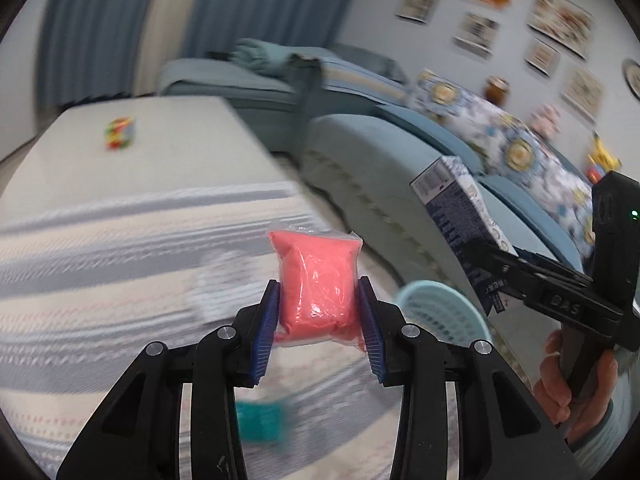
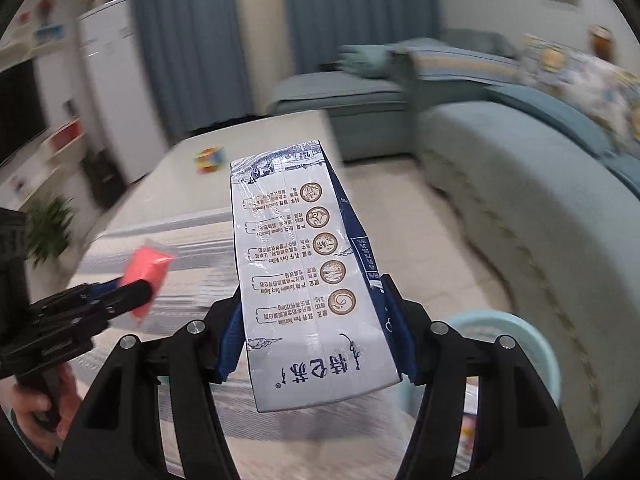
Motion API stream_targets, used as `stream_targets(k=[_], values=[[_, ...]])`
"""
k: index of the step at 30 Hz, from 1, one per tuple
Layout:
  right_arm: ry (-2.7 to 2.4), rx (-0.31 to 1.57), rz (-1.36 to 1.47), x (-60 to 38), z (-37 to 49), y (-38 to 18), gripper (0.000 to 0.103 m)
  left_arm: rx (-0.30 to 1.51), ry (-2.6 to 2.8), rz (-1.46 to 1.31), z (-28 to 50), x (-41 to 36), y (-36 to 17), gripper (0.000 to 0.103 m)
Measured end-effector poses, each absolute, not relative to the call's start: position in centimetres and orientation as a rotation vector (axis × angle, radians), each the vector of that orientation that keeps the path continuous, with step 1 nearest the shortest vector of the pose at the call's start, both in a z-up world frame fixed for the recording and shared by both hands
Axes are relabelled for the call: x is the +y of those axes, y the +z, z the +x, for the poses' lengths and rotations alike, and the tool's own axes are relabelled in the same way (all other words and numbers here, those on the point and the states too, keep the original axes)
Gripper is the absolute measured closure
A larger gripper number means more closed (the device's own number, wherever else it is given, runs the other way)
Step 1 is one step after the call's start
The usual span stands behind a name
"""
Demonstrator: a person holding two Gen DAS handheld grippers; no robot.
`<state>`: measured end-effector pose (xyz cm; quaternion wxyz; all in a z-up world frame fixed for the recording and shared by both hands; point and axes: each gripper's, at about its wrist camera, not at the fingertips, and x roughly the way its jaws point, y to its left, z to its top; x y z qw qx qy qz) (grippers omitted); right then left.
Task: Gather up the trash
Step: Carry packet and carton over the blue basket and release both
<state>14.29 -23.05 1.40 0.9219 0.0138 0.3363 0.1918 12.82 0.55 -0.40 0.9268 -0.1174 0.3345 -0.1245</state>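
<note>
Pink powder in a clear packet (image 1: 318,284) sits squeezed between the blue pads (image 1: 267,328) of the left gripper (image 1: 319,320), held up over a striped rug (image 1: 100,264). Beside it, the right gripper (image 2: 316,328) clamps a blue-and-white milk carton (image 2: 304,264) by its sides. A pale blue basket (image 1: 444,312) stands on the floor just below, next to a teal sofa (image 2: 520,184), with a white table (image 1: 132,148) behind.

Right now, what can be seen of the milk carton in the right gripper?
The milk carton is a tall white box with dark blue sides, brown round emblems and printed text, its surface glossy. The right gripper clamps its lower part between blue pads, holding it in the air. Its far end points toward the table. Nothing else touches it.
</note>
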Motion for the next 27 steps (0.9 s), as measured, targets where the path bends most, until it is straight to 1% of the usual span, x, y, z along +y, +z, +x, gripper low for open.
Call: stream_targets(k=[4,8,15,19,20,22,23,27], values=[[0.261,0.740,0.096,-29.3,13.9,0.9,0.046,0.700,-0.352,-0.184,14.4,-6.0,0.5,0.066],[0.140,0.770,0.168,-34.6,13.1,-0.1,0.045,0.742,-0.438,-0.146,15.4,-11.4,0.1,0.066],[0.013,0.868,0.263,-39.2,12.7,-4.3,0.045,0.859,-0.527,-0.135,17.2,-17.5,-3.5,0.066],[-0.025,0.921,0.306,-40.6,13.2,-6.6,0.045,0.909,-0.553,-0.124,17.9,-19.0,-5.4,0.066],[-0.032,0.928,0.315,-41.0,13.4,-7.0,0.044,0.912,-0.557,-0.117,18.0,-19.3,-5.6,0.063],[-0.053,0.939,0.326,-41.3,13.6,-7.8,0.044,0.921,-0.565,-0.107,18.1,-19.5,-6.2,0.049],[-0.053,0.951,0.333,-41.3,13.7,-8.1,0.044,0.922,-0.568,-0.107,18.1,-19.5,-6.5,0.041],[-0.057,0.974,0.335,-41.4,13.9,-9.2,0.044,0.929,-0.572,-0.087,17.6,-19.3,-7.1,0.040]])
